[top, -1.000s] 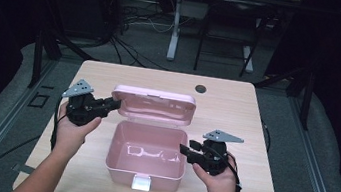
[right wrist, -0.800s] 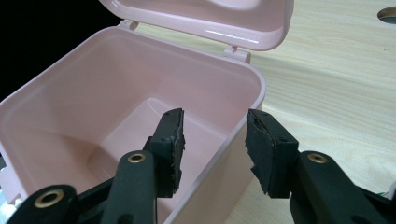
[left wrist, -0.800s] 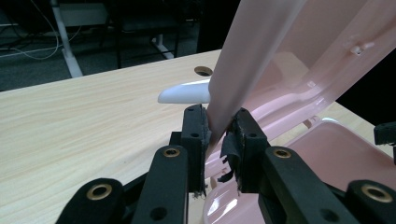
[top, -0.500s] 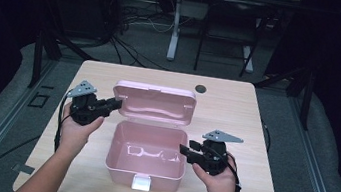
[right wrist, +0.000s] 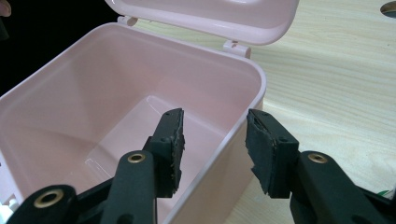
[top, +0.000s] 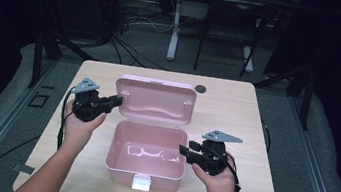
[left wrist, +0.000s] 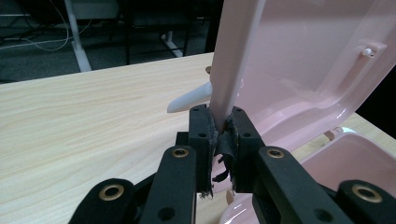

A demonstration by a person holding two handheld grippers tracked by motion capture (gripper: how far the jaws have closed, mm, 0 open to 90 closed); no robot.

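Note:
A pink plastic box (top: 144, 177) stands open at the middle of the table, empty inside, its lid (top: 155, 99) hinged up at the back. My left gripper (top: 116, 100) reaches in from the left; its jaws have just been closing and now pinch the lid's left edge (left wrist: 233, 70) between the pads (left wrist: 219, 123). My right gripper (top: 186, 149) sits at the box's right wall (right wrist: 219, 154). It stands open astride that wall (right wrist: 215, 119), one jaw inside the box and one outside, with a gap at the inner pad.
The wooden table (top: 236, 115) has bare surface on both sides of the box. A small dark round spot (top: 201, 88) lies near the far edge. A white latch (top: 141, 183) hangs on the box's front wall. Beyond the table are dark floor, cables and stand legs.
My left gripper has shifted slightly right onto the lid's left edge and its jaws have closed on it. The right gripper and the box have not moved.

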